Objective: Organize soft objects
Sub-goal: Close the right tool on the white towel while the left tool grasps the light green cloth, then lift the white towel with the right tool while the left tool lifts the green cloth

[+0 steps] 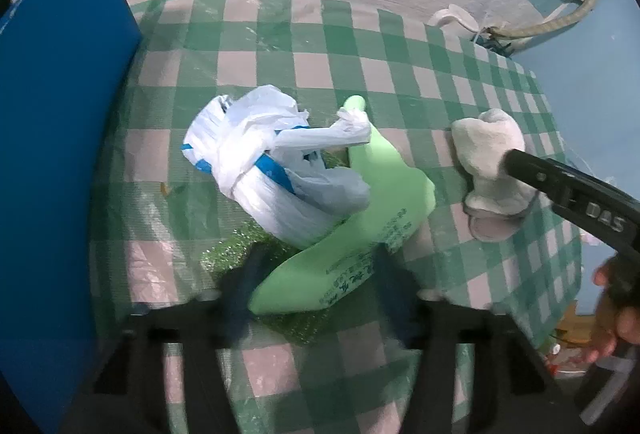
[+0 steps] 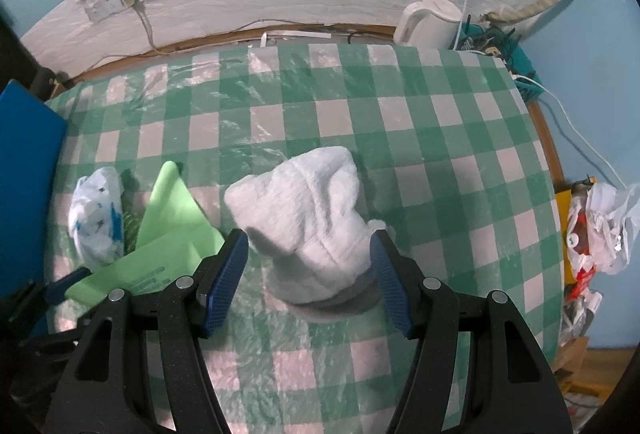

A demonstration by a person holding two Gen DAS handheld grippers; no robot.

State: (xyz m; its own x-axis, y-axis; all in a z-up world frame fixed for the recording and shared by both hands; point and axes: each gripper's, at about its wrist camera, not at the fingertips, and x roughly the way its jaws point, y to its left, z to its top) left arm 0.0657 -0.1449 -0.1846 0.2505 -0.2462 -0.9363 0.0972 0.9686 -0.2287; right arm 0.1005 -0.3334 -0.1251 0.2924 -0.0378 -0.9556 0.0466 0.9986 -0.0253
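A fluffy white sock (image 2: 308,218) lies on the green-checked tablecloth (image 2: 440,153). My right gripper (image 2: 308,254) is open, its blue-padded fingers on either side of the sock's lower part. In the left wrist view the sock (image 1: 492,161) lies at the right with the right gripper's finger over it. My left gripper (image 1: 316,274) is open around the near end of a light green bag (image 1: 360,230), which lies under a white and blue plastic bag (image 1: 272,161). Both bags also show in the right wrist view, the green one (image 2: 172,226) and the white one (image 2: 96,218).
A blue board (image 1: 52,153) stands along the table's left side. A white kettle (image 2: 432,17) and tangled cables (image 2: 496,37) sit behind the far right corner. The table's right edge drops to a cluttered floor with plastic bags (image 2: 600,230). A bubble-wrap piece (image 1: 228,250) lies under the bags.
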